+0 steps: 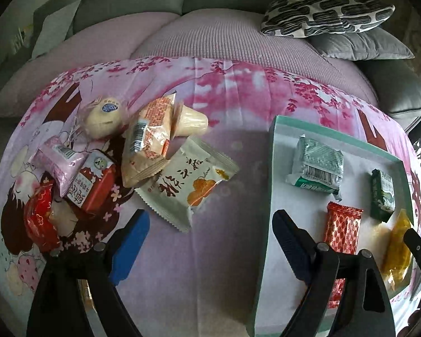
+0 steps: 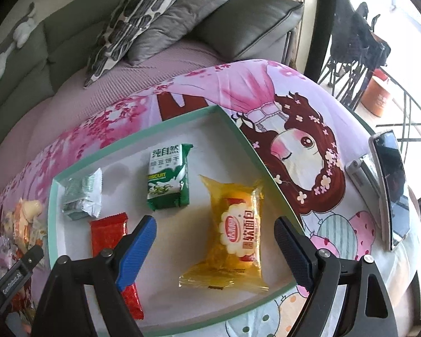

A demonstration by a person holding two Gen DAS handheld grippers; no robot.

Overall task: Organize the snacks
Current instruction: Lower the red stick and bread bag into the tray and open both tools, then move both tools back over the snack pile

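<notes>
A shallow tray with a teal rim (image 1: 336, 137) (image 2: 168, 122) lies on the pink cartoon cloth. It holds a silver-green pack (image 2: 82, 193), a green biscuit pack (image 2: 168, 179), a red wafer pack (image 2: 109, 230) and a yellow bread pack (image 2: 241, 230). My right gripper (image 2: 216, 224) hangs open above the yellow pack, and its pads do not touch it. To the left of the tray is a loose pile of snacks, among them a white pack with an orange flower (image 1: 188, 185), a beige-orange pack (image 1: 147, 146) and a red carton (image 1: 95, 185). My left gripper (image 1: 210, 221) is open over bare cloth between pile and tray.
A phone on a stand (image 2: 393, 185) sits at the table's right edge. Behind the table runs a sofa with a patterned cushion (image 1: 325, 11) and a grey one (image 1: 362, 45). A finger of the right gripper (image 1: 418, 250) shows at the tray's right side.
</notes>
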